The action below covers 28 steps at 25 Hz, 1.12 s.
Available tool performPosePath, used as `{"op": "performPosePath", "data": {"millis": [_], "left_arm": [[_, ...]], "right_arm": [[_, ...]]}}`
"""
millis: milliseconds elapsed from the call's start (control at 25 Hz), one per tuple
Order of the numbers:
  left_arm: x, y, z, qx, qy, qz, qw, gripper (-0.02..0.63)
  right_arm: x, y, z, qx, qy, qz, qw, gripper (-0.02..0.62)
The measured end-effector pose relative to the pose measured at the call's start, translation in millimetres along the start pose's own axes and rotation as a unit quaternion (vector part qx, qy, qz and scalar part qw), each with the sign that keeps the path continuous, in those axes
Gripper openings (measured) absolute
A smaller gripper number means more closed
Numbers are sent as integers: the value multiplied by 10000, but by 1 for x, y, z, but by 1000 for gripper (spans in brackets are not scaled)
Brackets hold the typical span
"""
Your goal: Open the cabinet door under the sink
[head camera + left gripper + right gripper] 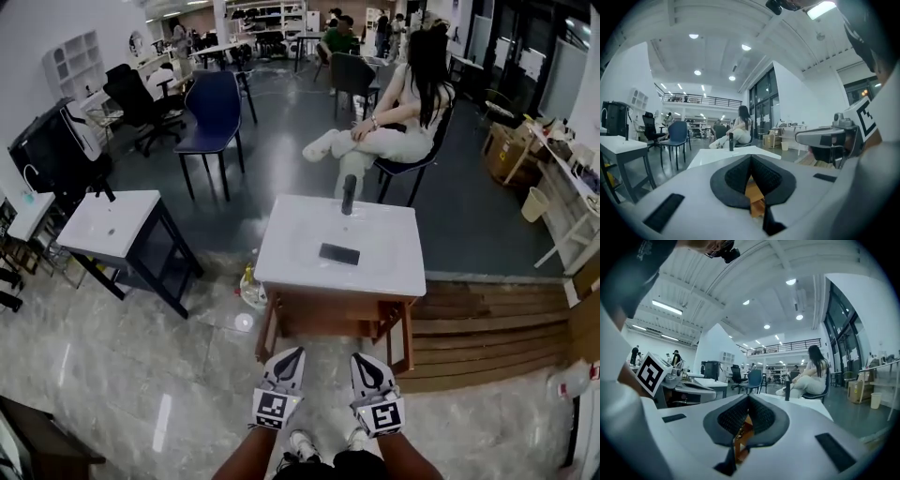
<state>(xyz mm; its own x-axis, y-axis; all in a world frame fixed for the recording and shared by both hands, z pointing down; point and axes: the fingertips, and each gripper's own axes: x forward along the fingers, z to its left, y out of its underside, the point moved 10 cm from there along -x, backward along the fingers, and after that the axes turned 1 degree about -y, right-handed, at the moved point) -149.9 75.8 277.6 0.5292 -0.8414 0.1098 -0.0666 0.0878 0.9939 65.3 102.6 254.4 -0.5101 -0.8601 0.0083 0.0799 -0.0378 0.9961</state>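
Note:
A white sink top with a black tap and a dark drain rests on a wooden cabinet straight ahead in the head view. I cannot make out its door from this angle. Both grippers hang side by side in front of the cabinet, apart from it. My left gripper is shut with nothing in it. My right gripper is also shut and empty. Both gripper views look level across the sink top; each shows the other gripper beside it.
A second white sink stand is at the left, a blue chair behind it. A seated person is just beyond the sink. Wooden steps lie at the right. A bottle stands by the cabinet's left leg.

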Motion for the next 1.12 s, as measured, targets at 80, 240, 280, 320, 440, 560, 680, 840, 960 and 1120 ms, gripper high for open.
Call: {"op": "performPosePath", "data": {"millis": [80,240,280,320,440,560,680,840,960,1120], "left_arm": [[5,-18,-17,-8,84,-74,9999,20],[11,-44,-47,63,137,-148,9998,20],[11,-50,-53,82,124,-144,9998,20],[12,-55,-59,88,108,-133,9998,20],[14,-69,-78,61,64,-178,9998,19],[16,-81,-98,131,54,-312,9994,20],[20,-88,-112,160,30,-396,9991,20],[20,-95,-125,238,28,-425,9988,20],[20,-99,-129,281,-2,-438,9986,20],[23,-99,-132,342,-6,-432,9985,20]], "right_arm": [[-16,-14,-13,-79,188,-41,9998,22],[-41,-35,-40,-184,362,-196,9990,23],[-46,-40,-45,-176,388,-234,9988,23],[-53,-46,-50,-144,410,-268,9987,23],[-72,-52,-66,-207,408,-283,9986,21],[-87,-61,-77,-247,406,-415,9980,21],[-96,-72,-84,-296,348,-495,9977,21],[-104,-74,-89,-326,301,-536,9976,21],[-104,-77,-91,-313,250,-582,9975,21],[-102,-77,-93,-329,211,-737,9965,21]]}}
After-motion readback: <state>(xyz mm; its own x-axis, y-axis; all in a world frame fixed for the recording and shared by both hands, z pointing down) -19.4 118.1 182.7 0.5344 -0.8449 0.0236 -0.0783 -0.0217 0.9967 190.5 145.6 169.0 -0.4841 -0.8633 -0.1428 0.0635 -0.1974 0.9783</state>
